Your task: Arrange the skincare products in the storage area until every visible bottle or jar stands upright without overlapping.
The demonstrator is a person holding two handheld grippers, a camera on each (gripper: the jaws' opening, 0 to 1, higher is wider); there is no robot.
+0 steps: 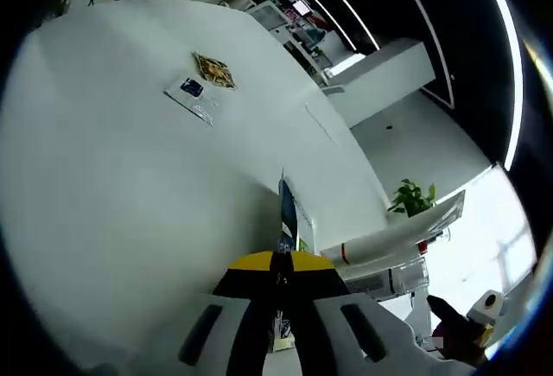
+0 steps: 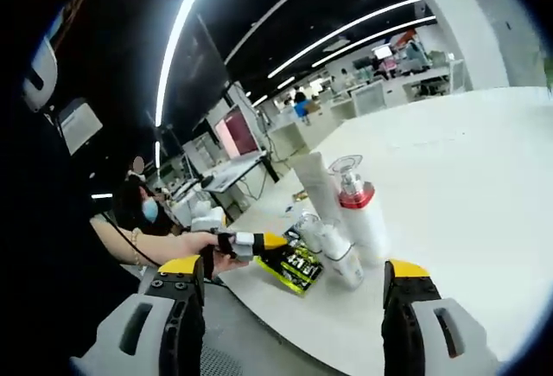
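Jaws first, left gripper view: your left gripper (image 1: 281, 294) is clamped on a flat green-and-black packet (image 1: 286, 219), pinched by its thin edge, so from here it reads as a sliver standing between the tips. I'd guess you've got it edge-on because that's the only way to lift something that flat off the table (image 1: 112, 186). Its long axis runs straight ahead along the jaws. Two small cards (image 1: 203, 86) sit well apart toward the far edge.

Right gripper view: your right gripper (image 2: 294, 283) is wide apart, holding nothing, lined up facing the cluster near the table's front edge. The red-collared pump bottle (image 2: 361, 213) and white tube (image 2: 316, 188) stand upright, a smaller white bottle (image 2: 340, 255) just beside them. The packet lies low with its long axis along the table edge, just beside the bottles, left gripper on its end.
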